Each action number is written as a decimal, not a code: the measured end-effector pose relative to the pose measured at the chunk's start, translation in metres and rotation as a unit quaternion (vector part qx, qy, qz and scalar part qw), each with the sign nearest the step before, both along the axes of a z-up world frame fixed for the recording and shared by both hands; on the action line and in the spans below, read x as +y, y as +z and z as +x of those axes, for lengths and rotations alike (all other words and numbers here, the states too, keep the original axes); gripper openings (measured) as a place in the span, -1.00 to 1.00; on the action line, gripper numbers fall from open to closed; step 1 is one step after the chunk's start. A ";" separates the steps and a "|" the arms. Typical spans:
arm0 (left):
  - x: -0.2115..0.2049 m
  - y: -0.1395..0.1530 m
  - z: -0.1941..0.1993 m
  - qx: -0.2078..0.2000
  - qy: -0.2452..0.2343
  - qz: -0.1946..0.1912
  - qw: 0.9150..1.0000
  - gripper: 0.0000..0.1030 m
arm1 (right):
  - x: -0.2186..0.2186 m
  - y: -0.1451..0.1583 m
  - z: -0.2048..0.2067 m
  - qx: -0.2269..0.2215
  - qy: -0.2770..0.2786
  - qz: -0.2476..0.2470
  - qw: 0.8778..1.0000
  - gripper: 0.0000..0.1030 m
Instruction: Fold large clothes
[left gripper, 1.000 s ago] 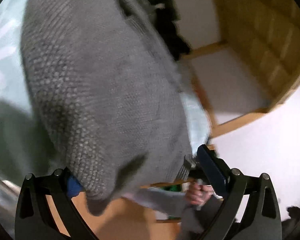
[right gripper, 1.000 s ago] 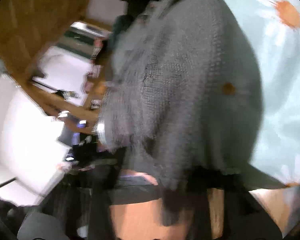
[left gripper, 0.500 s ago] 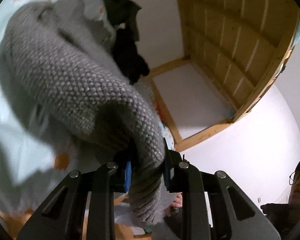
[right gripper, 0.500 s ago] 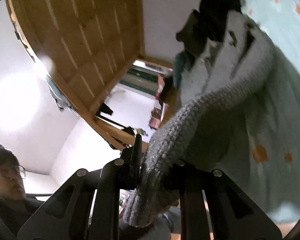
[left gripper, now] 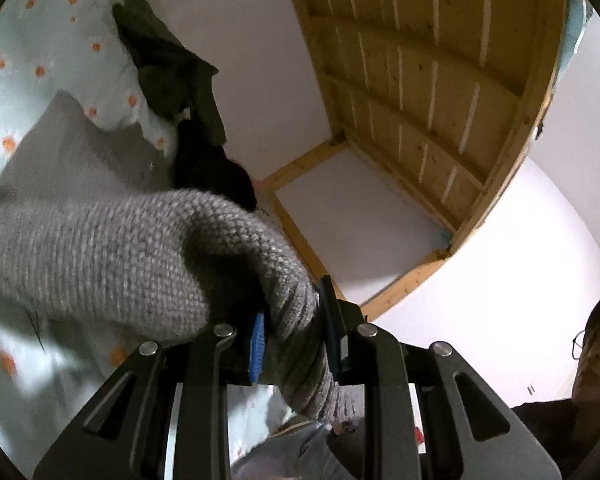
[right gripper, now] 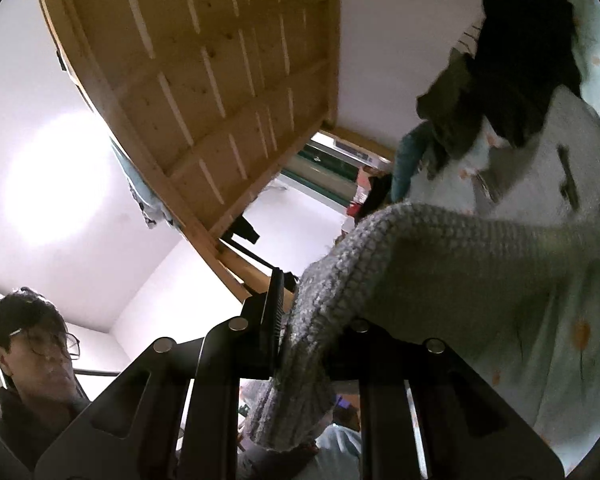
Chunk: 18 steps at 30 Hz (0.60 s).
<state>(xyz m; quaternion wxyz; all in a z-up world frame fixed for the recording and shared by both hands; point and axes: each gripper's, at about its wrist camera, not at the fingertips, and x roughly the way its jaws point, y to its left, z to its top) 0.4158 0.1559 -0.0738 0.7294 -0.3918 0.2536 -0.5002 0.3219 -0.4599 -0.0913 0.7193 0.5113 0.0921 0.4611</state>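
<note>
Left view: left gripper [left gripper: 292,332] is clamped on the ribbed hem of the grey sweater [left gripper: 112,248], which trails away leftward over the floral sheet [left gripper: 32,32]. Long axis runs from the jaws to far left

Right view: right gripper [right gripper: 300,340] pinches the sweater [right gripper: 440,264], cloth stretching rightward. No fold is made yet; judged an early stage
</note>
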 end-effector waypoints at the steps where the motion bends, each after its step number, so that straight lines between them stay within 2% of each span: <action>1: 0.001 0.006 0.010 0.000 0.003 0.004 1.000 -0.57 | -0.003 0.004 0.010 -0.001 -0.002 -0.001 1.000 -0.67; 5: -0.001 0.025 0.045 0.002 0.012 0.031 0.999 -0.57 | -0.009 0.012 0.049 -0.001 -0.003 0.004 1.000 -0.68; 11: -0.014 0.052 0.120 0.008 0.025 0.079 0.997 -0.56 | -0.025 0.025 0.140 0.024 -0.023 -0.001 0.999 -0.68; 14: -0.014 0.052 0.163 0.028 0.037 0.094 0.995 -0.56 | -0.035 0.019 0.181 0.050 -0.038 -0.003 0.998 -0.68; 18: -0.010 0.024 0.225 0.076 0.059 0.106 0.990 -0.57 | -0.045 -0.004 0.234 0.106 -0.061 -0.019 0.992 -0.68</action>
